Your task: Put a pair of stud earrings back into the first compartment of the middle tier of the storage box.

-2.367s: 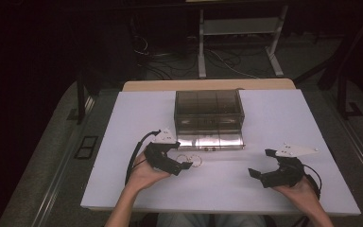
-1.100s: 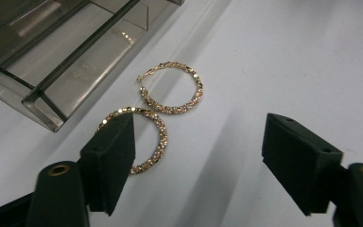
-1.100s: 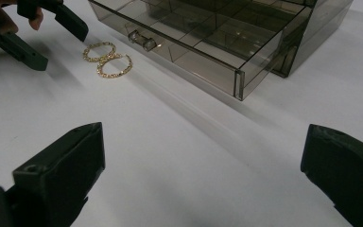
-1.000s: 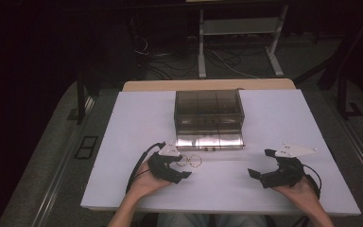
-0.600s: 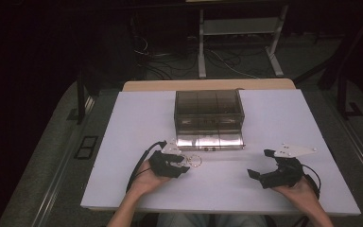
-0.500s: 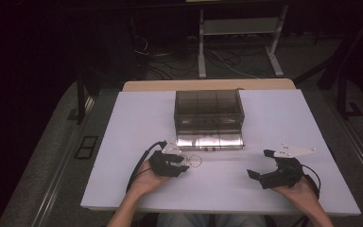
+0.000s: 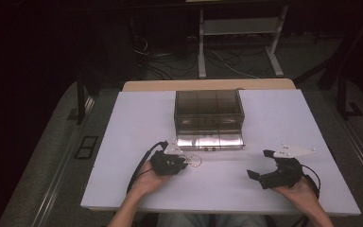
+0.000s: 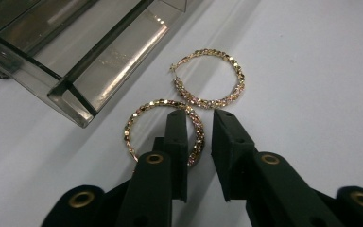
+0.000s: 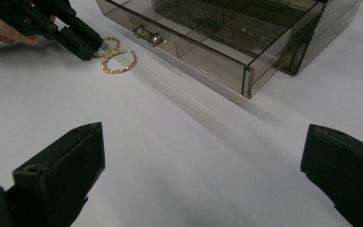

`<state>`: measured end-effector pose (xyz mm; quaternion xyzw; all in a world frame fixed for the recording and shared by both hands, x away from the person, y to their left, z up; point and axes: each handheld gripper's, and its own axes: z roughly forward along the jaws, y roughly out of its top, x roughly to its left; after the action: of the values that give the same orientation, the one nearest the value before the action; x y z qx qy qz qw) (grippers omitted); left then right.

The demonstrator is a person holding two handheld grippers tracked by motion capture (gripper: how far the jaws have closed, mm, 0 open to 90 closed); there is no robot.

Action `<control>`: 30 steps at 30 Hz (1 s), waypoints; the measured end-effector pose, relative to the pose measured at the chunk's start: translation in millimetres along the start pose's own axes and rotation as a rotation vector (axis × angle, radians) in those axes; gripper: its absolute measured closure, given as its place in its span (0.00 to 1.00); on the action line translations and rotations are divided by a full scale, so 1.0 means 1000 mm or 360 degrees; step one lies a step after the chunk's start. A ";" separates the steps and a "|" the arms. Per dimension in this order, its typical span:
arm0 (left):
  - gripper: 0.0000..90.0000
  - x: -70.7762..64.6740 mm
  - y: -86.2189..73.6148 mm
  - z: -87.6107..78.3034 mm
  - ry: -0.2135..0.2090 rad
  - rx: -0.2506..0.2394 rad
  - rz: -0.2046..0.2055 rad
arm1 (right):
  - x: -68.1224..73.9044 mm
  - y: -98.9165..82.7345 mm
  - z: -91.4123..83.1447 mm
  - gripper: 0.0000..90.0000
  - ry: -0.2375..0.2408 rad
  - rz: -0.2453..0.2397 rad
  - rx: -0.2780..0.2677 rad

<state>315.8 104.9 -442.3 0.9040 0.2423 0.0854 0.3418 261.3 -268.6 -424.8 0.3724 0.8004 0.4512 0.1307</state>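
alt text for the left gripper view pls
The left gripper has its two black jaws nearly closed around the rim of the nearer gold hoop earring lying on the white table. A second hoop earring lies just beyond, beside a smoky clear drawer.

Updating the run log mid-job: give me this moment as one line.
left gripper: jaws closing around near hoop earring's rim | far hoop earring: on table | drawer box: drawer open | right gripper: open, idle

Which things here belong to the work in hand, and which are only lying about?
In the work:
- near hoop earring, its rim between the left gripper's closing jaws
- second hoop earring
- smoky drawer box, drawer pulled out

Lying about:
- right gripper, jaws wide, idle
- floor cables
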 end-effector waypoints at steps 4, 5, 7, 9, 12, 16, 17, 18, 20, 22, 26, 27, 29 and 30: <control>0.87 0.002 0.000 0.000 -0.0008 0.0004 -0.0027 | 0.000 0.000 0.001 0.00 -0.0020 0.0005 0.0001; 0.88 0.002 0.000 0.000 -0.0007 0.0002 -0.0037 | 0.000 0.000 0.000 0.00 -0.0019 0.0007 0.0000; 0.90 0.004 0.001 0.000 -0.0015 0.0009 -0.0055 | 0.000 0.000 0.000 0.00 -0.0019 0.0005 -0.0001; 0.92 0.005 0.001 0.000 -0.0021 0.0011 -0.0082 | 0.000 0.000 0.000 0.00 -0.0020 0.0003 0.0002; 0.94 0.007 0.000 0.000 -0.0033 0.0010 -0.0116 | 0.000 0.000 0.000 0.00 -0.0022 0.0001 0.0001; 0.95 0.009 0.000 0.000 -0.0050 0.0011 -0.0166 | 0.000 0.000 0.000 0.00 -0.0026 0.0003 -0.0001; 0.95 0.009 0.000 0.000 -0.0057 0.0013 -0.0188 | -0.001 0.000 0.000 0.00 -0.0025 0.0001 -0.0003; 0.95 0.010 0.000 0.001 -0.0062 0.0007 -0.0205 | -0.001 0.000 0.000 0.00 -0.0026 -0.0002 -0.0005; 0.95 0.011 0.000 0.000 -0.0074 0.0012 -0.0214 | -0.001 0.000 0.000 0.00 -0.0026 -0.0002 -0.0005; 0.96 0.013 0.000 0.000 -0.0088 0.0013 -0.0232 | 0.000 0.000 0.000 0.00 -0.0026 -0.0002 -0.0004; 0.96 0.015 0.000 0.000 -0.0114 0.0007 -0.0271 | -0.001 0.000 0.000 0.00 -0.0025 0.0000 -0.0004; 0.96 0.016 -0.001 0.000 -0.0116 0.0003 -0.0278 | -0.001 0.000 0.000 0.00 -0.0023 0.0003 -0.0004; 0.96 0.016 0.000 0.000 -0.0118 -0.0007 -0.0292 | -0.001 0.000 0.000 0.00 -0.0023 0.0002 -0.0004; 0.96 0.016 0.000 0.000 -0.0123 -0.0014 -0.0297 | -0.001 0.000 0.000 0.00 -0.0023 0.0004 -0.0004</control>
<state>329.6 113.0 -442.6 0.8786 0.3116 0.0194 0.3614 262.2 -268.9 -424.6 0.3764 0.7984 0.4497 0.1365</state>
